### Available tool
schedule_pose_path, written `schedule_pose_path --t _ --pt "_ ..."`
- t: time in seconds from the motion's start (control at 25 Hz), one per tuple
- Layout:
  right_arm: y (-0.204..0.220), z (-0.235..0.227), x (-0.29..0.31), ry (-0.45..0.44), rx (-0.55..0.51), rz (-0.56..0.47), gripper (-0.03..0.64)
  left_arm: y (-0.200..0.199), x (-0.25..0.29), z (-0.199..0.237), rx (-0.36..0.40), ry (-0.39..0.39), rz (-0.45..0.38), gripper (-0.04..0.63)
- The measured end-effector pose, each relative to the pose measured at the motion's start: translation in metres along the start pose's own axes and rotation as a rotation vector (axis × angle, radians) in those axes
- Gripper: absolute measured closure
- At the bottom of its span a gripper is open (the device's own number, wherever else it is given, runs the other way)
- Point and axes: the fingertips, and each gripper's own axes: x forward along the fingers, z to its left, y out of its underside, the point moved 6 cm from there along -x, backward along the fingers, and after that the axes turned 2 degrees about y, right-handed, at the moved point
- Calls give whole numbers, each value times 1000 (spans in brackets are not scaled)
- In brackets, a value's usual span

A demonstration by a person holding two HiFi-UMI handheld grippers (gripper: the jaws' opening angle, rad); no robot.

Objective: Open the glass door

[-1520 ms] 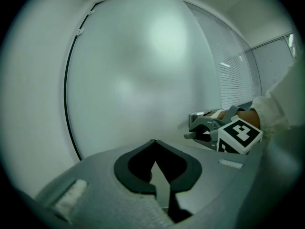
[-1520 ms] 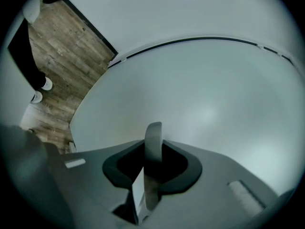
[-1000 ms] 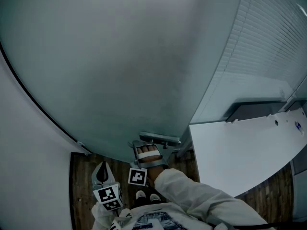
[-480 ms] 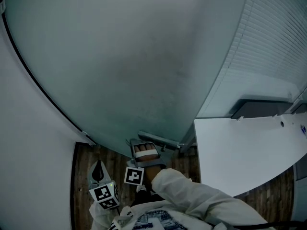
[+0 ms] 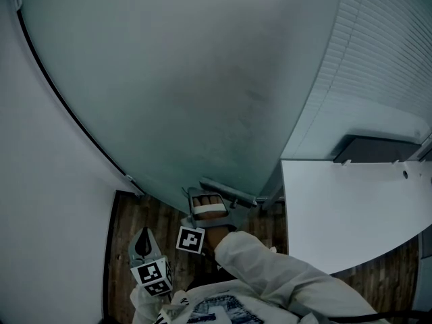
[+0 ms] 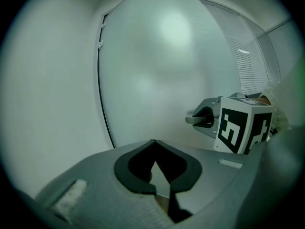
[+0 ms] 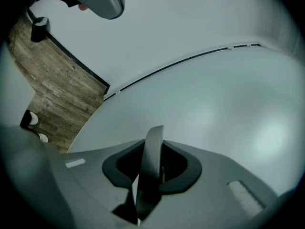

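The frosted glass door (image 5: 189,79) fills most of the head view. Its grey lever handle (image 5: 228,192) sits low on the door. My right gripper (image 5: 208,198) is shut on that handle. In the right gripper view the lever (image 7: 151,166) stands upright between the jaws of the right gripper (image 7: 151,147), with the door glass (image 7: 214,104) behind it. My left gripper (image 5: 143,245) hangs lower left, apart from the door, shut with nothing in it. In the left gripper view the left gripper (image 6: 155,151) has its tips together, and the handle (image 6: 198,119) shows ahead to the right.
A white wall (image 5: 47,181) runs left of the door's black edge strip (image 5: 74,123). A white panel (image 5: 351,208) and slatted blinds (image 5: 385,59) stand to the right. Dark wood floor (image 5: 152,214) lies below, and the person's shoes (image 7: 31,120) are on it.
The right gripper has stayed on the handle. The door's left edge and the handle have shifted up and right in the head view. The left gripper has drifted slightly along the floor side.
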Motion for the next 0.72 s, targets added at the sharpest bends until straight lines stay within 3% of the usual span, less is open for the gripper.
schedule_pose_path --t 0.24,0.36,0.4,0.6,0.72 --pt "7 4 -23 -76 43 -42 495 7 -18 7 13 30 -5 591" --pt "22 3 -56 18 93 -31 515 14 -36 12 13 50 -25 591" --pt "26 1 -70 48 156 -41 601 16 -44 13 15 61 -34 591" --pt "32 12 -163 -59 675 -121 611 37 -99 20 35 133 -60 591" --pt "28 20 -219 -11 787 -124 611 49 -136 20 52 168 -85 591"
